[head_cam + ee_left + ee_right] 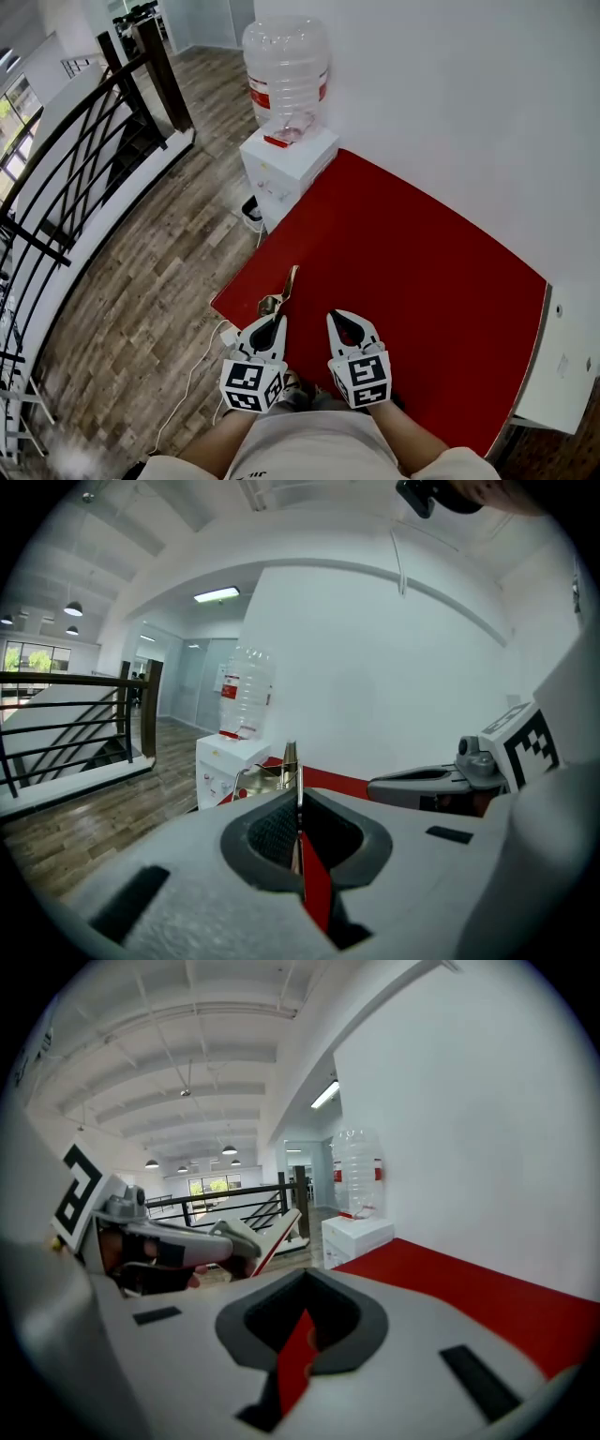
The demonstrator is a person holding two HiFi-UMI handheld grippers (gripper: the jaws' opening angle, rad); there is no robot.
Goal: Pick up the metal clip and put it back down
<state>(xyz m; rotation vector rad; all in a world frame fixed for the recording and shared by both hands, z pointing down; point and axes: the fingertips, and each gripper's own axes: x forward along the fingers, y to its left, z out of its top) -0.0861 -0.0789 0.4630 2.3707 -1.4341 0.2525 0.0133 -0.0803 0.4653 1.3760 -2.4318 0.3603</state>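
The metal clip (283, 290) is a thin, shiny, gold-tinted piece that sticks out ahead of my left gripper (277, 320), above the near left corner of the red table (422, 272). That gripper is shut on it. In the left gripper view the clip (284, 772) stands edge-on right at the closed tips of the left gripper (294, 797). My right gripper (339, 321) hovers beside it to the right, jaws together with nothing in them. The right gripper view shows the right gripper (305, 1286) with its jaws closed, and the left gripper (242, 1237) to its left.
A white water dispenser (286, 161) with a clear bottle (286, 70) stands at the table's far left corner, against the white wall (450, 103). A black stair railing (66, 178) runs along the wooden floor (159, 281) at left. A white cable (200, 367) lies on the floor.
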